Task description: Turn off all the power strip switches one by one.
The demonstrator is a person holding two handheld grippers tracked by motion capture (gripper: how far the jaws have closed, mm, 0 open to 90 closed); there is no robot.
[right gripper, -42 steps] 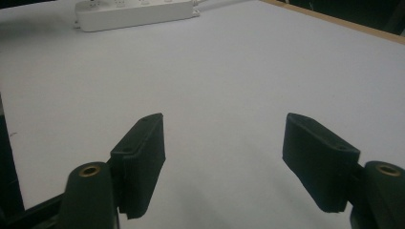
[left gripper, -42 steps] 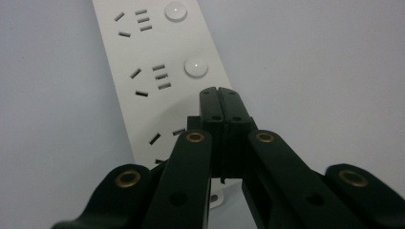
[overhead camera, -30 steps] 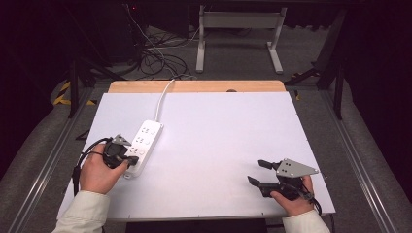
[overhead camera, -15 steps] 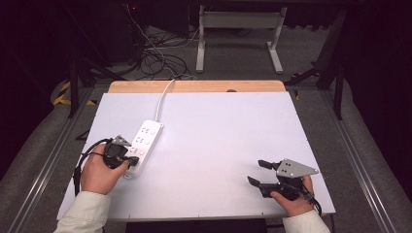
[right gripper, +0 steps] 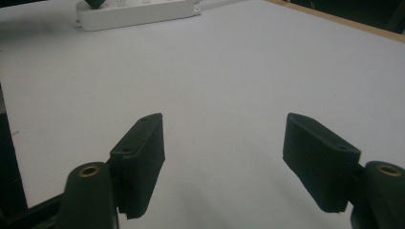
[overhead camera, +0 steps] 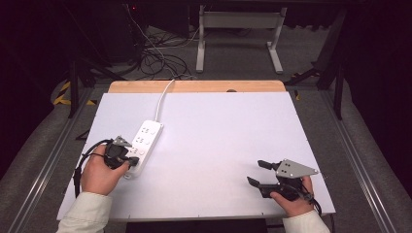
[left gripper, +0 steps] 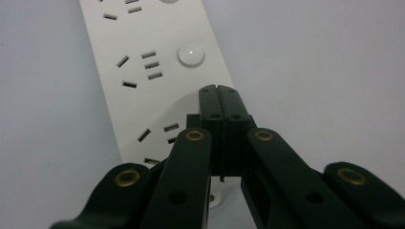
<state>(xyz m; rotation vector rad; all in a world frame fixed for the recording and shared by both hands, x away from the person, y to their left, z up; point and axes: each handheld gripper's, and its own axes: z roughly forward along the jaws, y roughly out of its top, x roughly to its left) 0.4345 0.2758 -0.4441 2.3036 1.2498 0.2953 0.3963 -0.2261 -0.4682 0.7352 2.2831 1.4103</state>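
Light falls evenly from above on the white table point(overhead camera: 218, 145), bright against a room that sinks into near black from nine through twelve to three o'clock. The high view is soft and grainy, with faint shadows under the hands. In the gripper views the near black jaws blur, and the power strip point(left gripper: 143, 71) is sharp.

The power strip point(overhead camera: 144, 144) is white, the grippers' jaws black, the desk point(overhead camera: 218, 141) pale grey with a wooden far edge.
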